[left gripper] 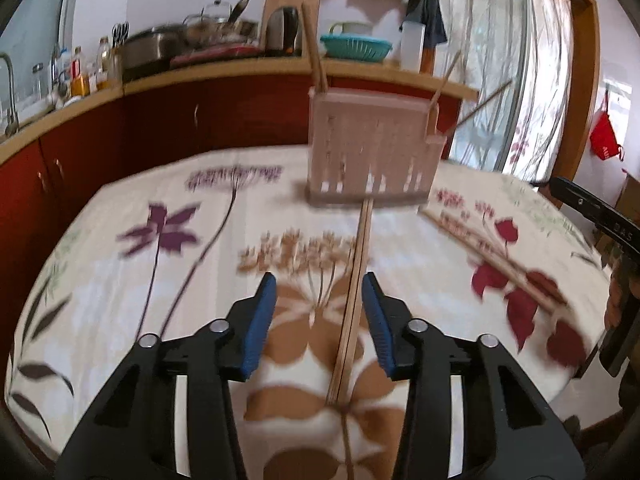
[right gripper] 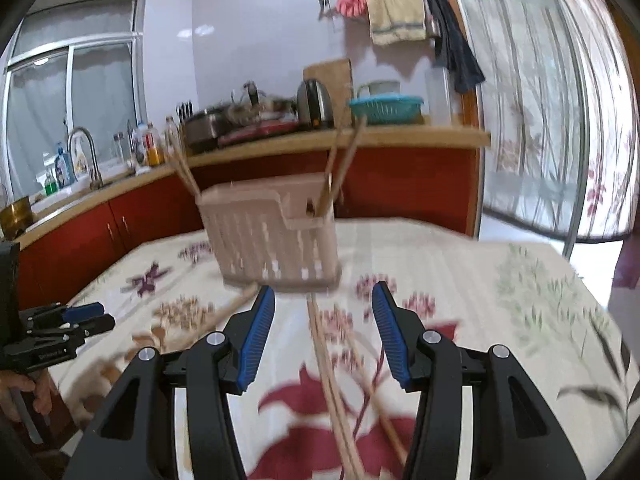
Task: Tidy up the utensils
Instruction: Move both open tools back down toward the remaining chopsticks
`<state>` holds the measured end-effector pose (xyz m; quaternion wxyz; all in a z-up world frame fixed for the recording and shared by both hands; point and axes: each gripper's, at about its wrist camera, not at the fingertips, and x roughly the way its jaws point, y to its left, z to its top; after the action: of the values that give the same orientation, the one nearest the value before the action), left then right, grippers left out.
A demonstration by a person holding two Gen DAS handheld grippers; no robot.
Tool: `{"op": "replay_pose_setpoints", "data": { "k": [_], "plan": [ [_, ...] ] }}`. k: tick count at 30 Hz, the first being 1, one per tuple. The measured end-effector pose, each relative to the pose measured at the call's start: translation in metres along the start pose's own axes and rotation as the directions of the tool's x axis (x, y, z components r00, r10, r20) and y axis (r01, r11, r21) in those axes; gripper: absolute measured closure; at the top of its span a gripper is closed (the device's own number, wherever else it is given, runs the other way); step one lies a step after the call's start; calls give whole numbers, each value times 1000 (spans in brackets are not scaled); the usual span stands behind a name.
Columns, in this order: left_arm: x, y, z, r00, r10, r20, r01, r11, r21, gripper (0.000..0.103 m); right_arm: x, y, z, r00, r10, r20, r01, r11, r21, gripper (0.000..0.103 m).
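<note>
Behind the table covered in a cream floral tablecloth [left gripper: 132, 280] runs a red-fronted kitchen counter with a pale wooden top [right gripper: 400, 136], carrying a teal plastic basket [right gripper: 386, 109], a steel kettle [right gripper: 316, 104], pots and a row of bottles near the tap; towels and a pink glove hang on the wall above. Nothing stands between either tool and the table surface. The beige slotted plastic utensil holder [left gripper: 372, 148] stands upright at the far middle of the table, and wooden chopsticks [left gripper: 314, 56] stick out of its left end, with more [right gripper: 340, 168] leaning out of its smaller side compartment; how many are in each is blurred. One pair of pale wooden chopsticks [left gripper: 354, 300] lies flat on the cloth, running from the holder's base toward the left gripper [left gripper: 319, 288], whose blue-padded jaws are spread apart on either side of that pair without pressing it. Another loose bundle of wooden chopsticks [right gripper: 332, 380] lies on the cloth below the right gripper [right gripper: 323, 300], whose jaws are likewise spread, with the sticks between them and apart from both pads. In the right wrist view the left gripper shows at the left edge, held in a person's hand [right gripper: 20, 392].
</note>
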<state>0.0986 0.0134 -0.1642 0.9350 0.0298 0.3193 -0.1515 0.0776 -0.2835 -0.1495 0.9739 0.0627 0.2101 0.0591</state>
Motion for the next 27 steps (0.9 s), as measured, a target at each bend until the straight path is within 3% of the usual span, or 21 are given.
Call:
{"op": "replay_pose_setpoints", "data": {
  "k": [9,20,27],
  "plan": [
    [11,-3,-38,996,15,-88,-14,1000,11,68,-2,9,-37,997,36,-69,-37,999,-6,52],
    [17,0,-51,992,30,-120,-29,1000,9,69,-5,12,-40,996,51,-68,-52,999,-7,52],
    [19,-8,-51,993,15,-114,-12,1000,28,77,-4,17,-40,995,60,-74,-61,998,-11,52]
  ]
}}
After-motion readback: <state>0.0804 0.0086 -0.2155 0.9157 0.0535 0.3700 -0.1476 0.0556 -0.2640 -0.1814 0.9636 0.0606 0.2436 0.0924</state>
